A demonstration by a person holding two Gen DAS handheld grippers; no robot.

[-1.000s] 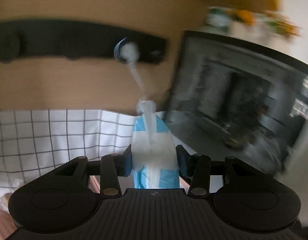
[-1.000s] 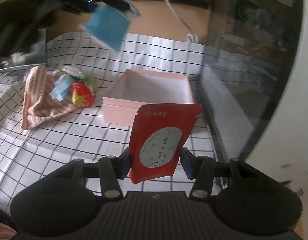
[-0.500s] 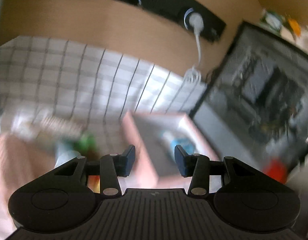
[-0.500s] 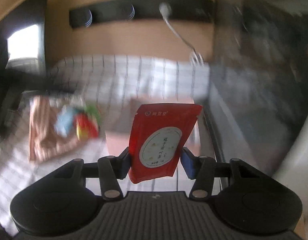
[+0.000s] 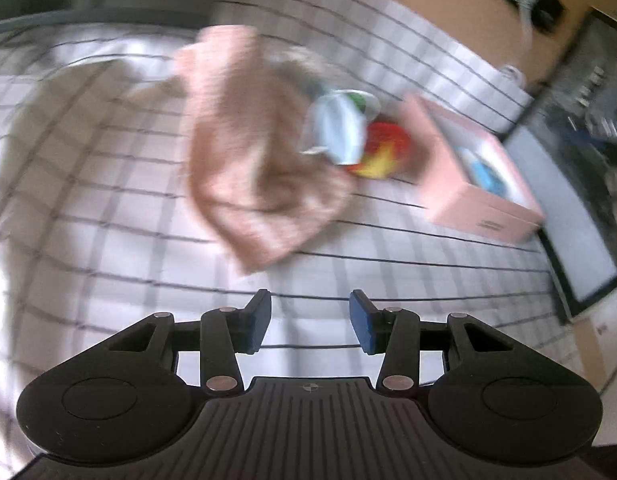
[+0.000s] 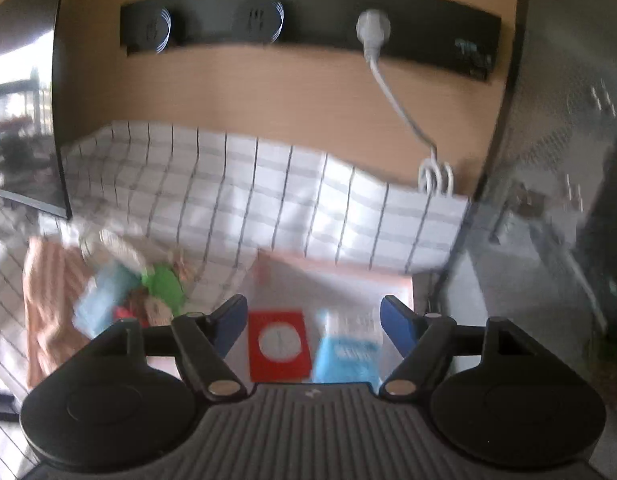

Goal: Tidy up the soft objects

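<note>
The red pouch [image 6: 279, 345] with a white round label lies flat inside the pink box [image 6: 332, 268], and a blue-and-white packet [image 6: 347, 354] lies just beside it on its right, both seen blurred between the fingers of the right gripper [image 6: 313, 322], whose jaws stand wide apart with nothing between them. In the left wrist view the same pink box [image 5: 484, 210] sits toward the right edge of the checked tablecloth [image 5: 108, 216], close to a dark glass-fronted appliance [image 5: 580, 200], and a blue item [image 5: 486, 172] shows inside it. Just left of the box lies a small heap of soft packets: a pale blue one [image 5: 340, 132], a red and yellow one [image 5: 382, 152] touching the box's side or very near it, and something green [image 5: 358, 100] behind; the blur hides their exact edges. These rest partly on a crumpled pink striped towel [image 5: 256, 152] spread nearer the middle of the cloth. The left gripper [image 5: 310, 322] hovers above bare cloth near the front edge, well apart from the towel, its jaws open and empty. In the right wrist view the towel [image 6: 48, 304] and the heap, with its pale blue packet [image 6: 102, 300], lie left of the box. Behind the cloth rises a tan wall carrying a black socket strip [image 6: 308, 20] with a white plug [image 6: 372, 28] and its cable [image 6: 404, 116]
</note>
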